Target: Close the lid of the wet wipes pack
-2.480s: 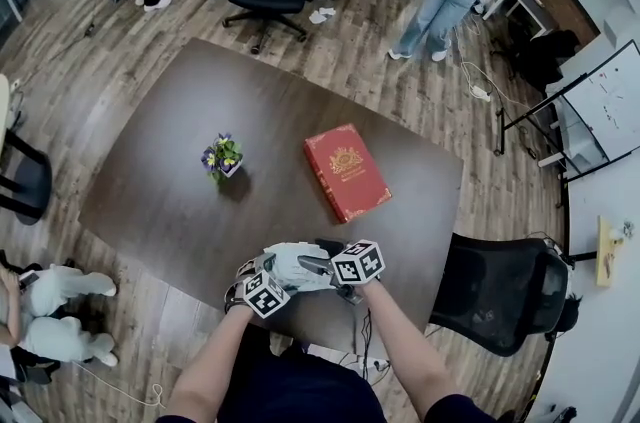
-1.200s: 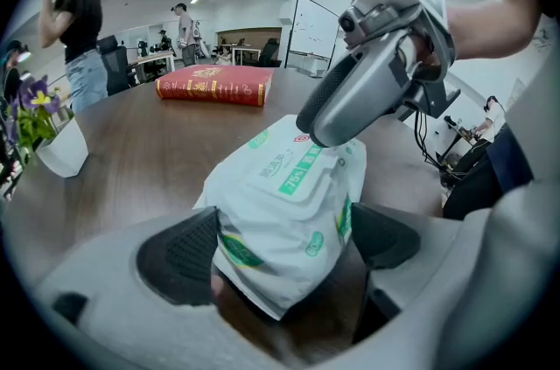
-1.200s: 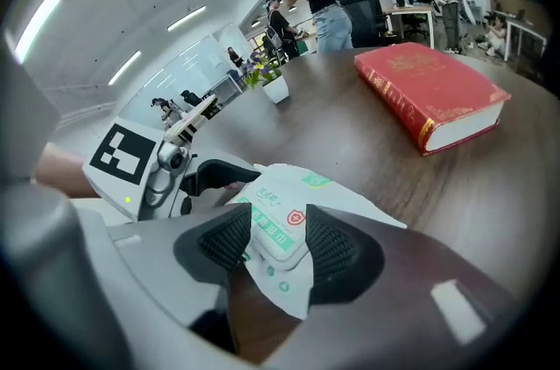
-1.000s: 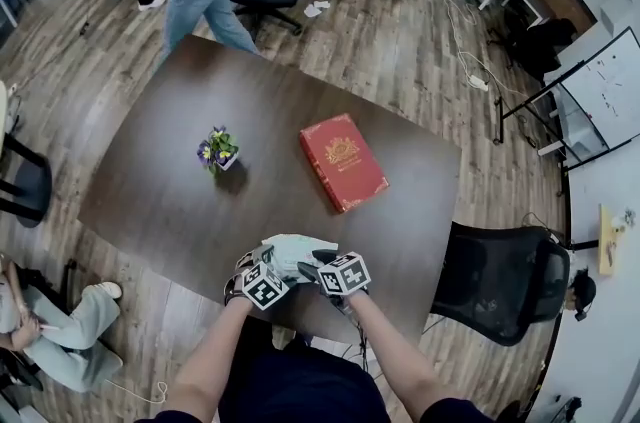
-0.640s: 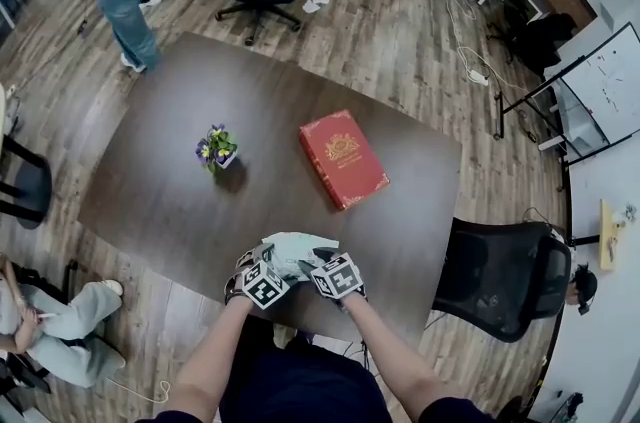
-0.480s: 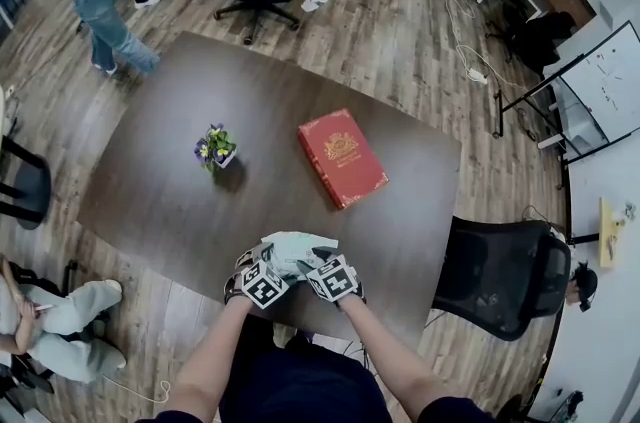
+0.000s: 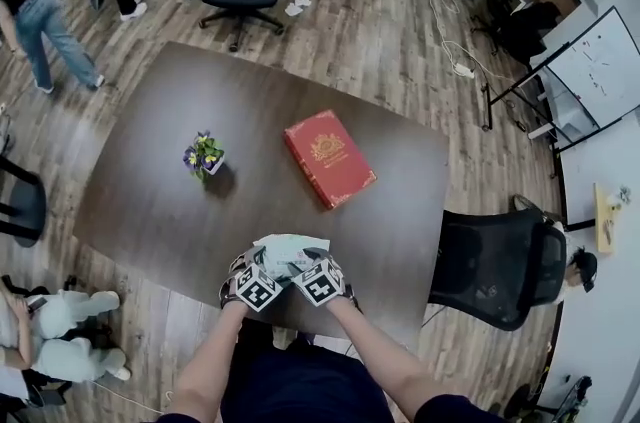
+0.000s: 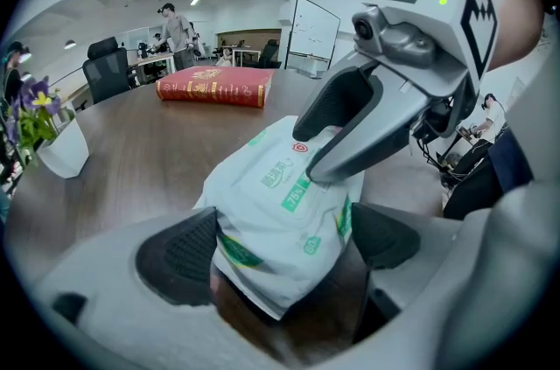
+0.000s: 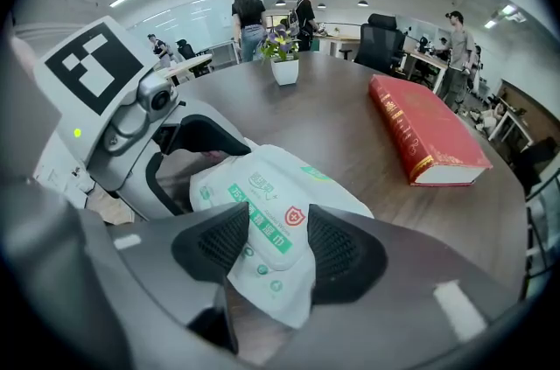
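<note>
Right tool has slid beside left tool, both pinching the "75%"-marked wet wipes pack.

Dark brown wooden table, rounded corners, matte top. Three things on it. Small white pot with purple and yellow flowers stands upright, left of centre. Red book with a gold emblem on the cover lies flat and closed, right of centre, skewed to the table edges, well apart from pot. White-green wipes pack at the near edge, about mid-width, soft and crumpled, printed side up. Can't tell if it lies fully flat on the wood.
</note>
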Available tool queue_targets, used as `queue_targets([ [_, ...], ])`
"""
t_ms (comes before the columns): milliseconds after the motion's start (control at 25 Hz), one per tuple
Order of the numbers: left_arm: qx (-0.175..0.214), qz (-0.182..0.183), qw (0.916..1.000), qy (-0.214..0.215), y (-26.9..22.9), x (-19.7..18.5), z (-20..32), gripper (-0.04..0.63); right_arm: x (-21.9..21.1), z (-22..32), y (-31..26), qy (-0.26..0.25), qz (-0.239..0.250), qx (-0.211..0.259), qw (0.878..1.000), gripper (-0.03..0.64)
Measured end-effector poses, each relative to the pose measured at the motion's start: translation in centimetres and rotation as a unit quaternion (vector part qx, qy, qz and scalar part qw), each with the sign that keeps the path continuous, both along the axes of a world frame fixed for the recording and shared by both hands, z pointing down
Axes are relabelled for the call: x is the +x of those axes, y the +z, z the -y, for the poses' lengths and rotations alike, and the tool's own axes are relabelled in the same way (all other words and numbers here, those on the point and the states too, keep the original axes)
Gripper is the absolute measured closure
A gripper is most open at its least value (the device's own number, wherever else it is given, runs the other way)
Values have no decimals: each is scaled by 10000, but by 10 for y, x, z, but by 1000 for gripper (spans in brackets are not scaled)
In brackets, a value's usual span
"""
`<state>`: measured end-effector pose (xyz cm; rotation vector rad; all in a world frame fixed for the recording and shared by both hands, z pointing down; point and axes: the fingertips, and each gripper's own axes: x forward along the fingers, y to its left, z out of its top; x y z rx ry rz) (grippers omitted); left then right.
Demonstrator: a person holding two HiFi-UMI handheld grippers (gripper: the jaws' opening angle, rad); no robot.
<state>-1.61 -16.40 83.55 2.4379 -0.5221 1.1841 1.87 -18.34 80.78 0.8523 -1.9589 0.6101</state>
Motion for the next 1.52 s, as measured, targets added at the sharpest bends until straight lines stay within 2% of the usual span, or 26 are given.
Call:
queue_targets([
  [160,11,-217,9993,-317,-15,-1,0,105,0,-2,-1,39,54,13,10000,388],
  [400,303,-522,9965,-574,-56,-9,-3,50,0,0,-3,36,144,134,9998,388],
  [760,646,-940,9854,-1262,-113,-28,-21,10,3,-2,-5,92,252,163,9995,390],
  [1040,753,-952,9817,-1468,-129,-36,-43,-5,3,-1,-3,129,404,265,9987,390],
  [1320,814,-1172,9742,-1748,-148,-37,-58,-5,5,-2,-2,122,553,23,9984,390],
  [1360,820,-1163,9738,-1773,-148,-37,-60,-5,4,-4,-2,146,636,-61,9979,382],
  [1480,832,-1030,9749,-1792,-146,-39,-64,-5,0,-8,-15,261,907,-232,9953,250],
  [1520,826,-1027,9745,-1814,-146,-39,-65,-5,1,-8,-21,288,966,-191,9947,249],
])
